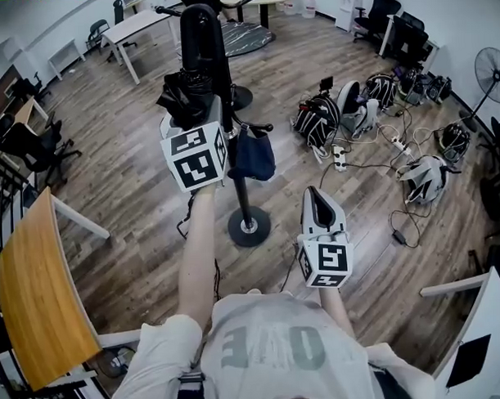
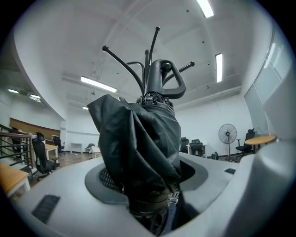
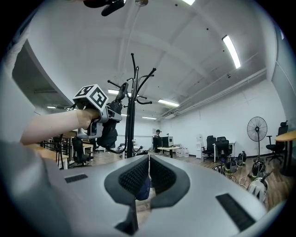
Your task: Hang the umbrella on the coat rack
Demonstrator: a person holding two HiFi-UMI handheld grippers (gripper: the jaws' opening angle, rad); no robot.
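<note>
The left gripper pinches a folded black umbrella around its banded section. Loose fabric bulges above the jaws, and the loop handle is uppermost. Just beyond the handle rise the coat rack hooks, with open air either side; whether handle and hook touch cannot be determined. The right gripper, pressed together and empty, sits lower, well apart from the rack.

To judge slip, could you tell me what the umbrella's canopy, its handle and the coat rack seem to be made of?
Canopy: thin black fabric, likely nylon; soft creases.
Handle: smooth black plastic, probably; dull sheen.
Coat rack: seemingly black-painted metal; thin rigid tubes.
</note>
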